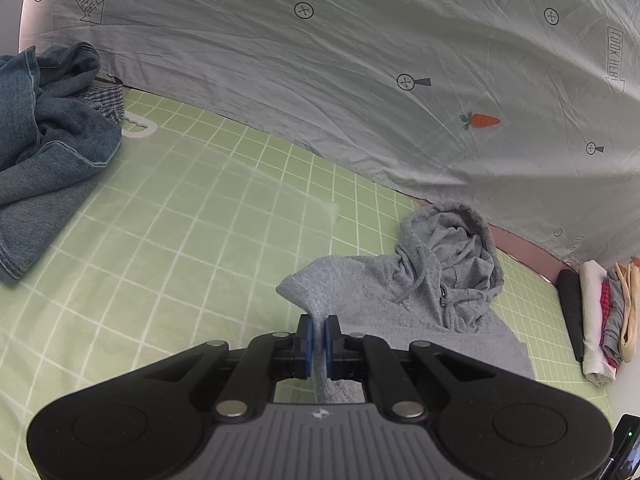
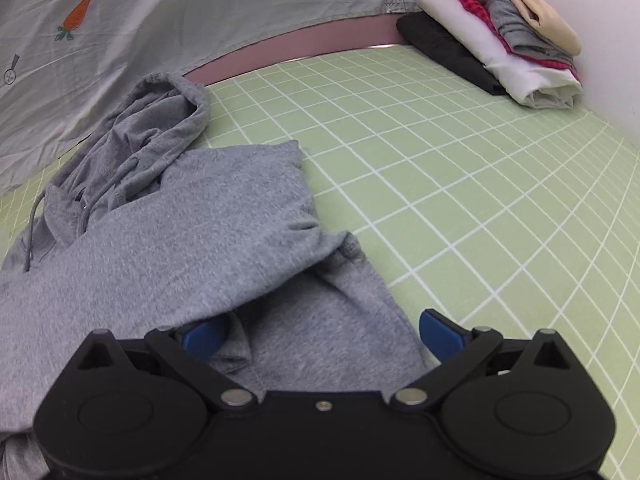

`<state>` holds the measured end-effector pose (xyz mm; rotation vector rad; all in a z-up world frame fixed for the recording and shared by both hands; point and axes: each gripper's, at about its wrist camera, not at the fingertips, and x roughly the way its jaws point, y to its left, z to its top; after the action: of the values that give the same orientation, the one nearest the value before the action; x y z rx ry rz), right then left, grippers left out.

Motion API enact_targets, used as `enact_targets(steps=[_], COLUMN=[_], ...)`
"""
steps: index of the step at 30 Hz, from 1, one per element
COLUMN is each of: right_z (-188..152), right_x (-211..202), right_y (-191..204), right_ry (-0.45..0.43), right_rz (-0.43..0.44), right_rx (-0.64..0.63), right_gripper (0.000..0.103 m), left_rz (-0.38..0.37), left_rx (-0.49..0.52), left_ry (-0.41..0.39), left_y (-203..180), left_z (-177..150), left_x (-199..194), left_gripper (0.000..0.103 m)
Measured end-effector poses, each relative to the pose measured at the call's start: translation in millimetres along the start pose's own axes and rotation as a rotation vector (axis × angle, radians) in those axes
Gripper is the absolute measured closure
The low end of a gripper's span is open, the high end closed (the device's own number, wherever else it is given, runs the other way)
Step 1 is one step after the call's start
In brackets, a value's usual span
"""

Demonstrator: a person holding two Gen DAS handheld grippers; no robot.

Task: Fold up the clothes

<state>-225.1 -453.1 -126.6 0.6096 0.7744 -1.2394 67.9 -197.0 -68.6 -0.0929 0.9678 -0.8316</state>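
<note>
A grey zip-up hoodie lies partly folded on a green grid-patterned sheet, its hood bunched toward a hanging grey cloth printed with carrots, arrows and crosshair marks. The left gripper has its blue fingers pinched on a lifted fold of the hoodie's fabric, which rises to a peak just ahead of them. The right gripper hovers low over the garment's near portion with its fingers spread wide, grey cloth lying between them but not pressed by either pad. A crumpled denim garment sits at the far left of the sheet, and a stack of folded clothes rests in the far right corner against a white wall.
</note>
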Motion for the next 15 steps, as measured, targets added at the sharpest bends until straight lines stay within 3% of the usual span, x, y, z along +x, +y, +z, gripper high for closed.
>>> enact_targets(steps=[10,15], right_z=[-2,-3], right_x=[-37,-48], right_y=[-24,-52], right_ry=[-0.052,-0.058], right_rz=[0.029,0.027], right_rx=[0.008,0.008], right_gripper=[0.0,0.0], left_rz=[-0.068,-0.182], left_rx=[0.051,0.021], left_ry=[-0.033,-0.034], left_y=[-50,-87], left_z=[-2,-4], left_x=[-19,-20], left_gripper=[0.097,0.097])
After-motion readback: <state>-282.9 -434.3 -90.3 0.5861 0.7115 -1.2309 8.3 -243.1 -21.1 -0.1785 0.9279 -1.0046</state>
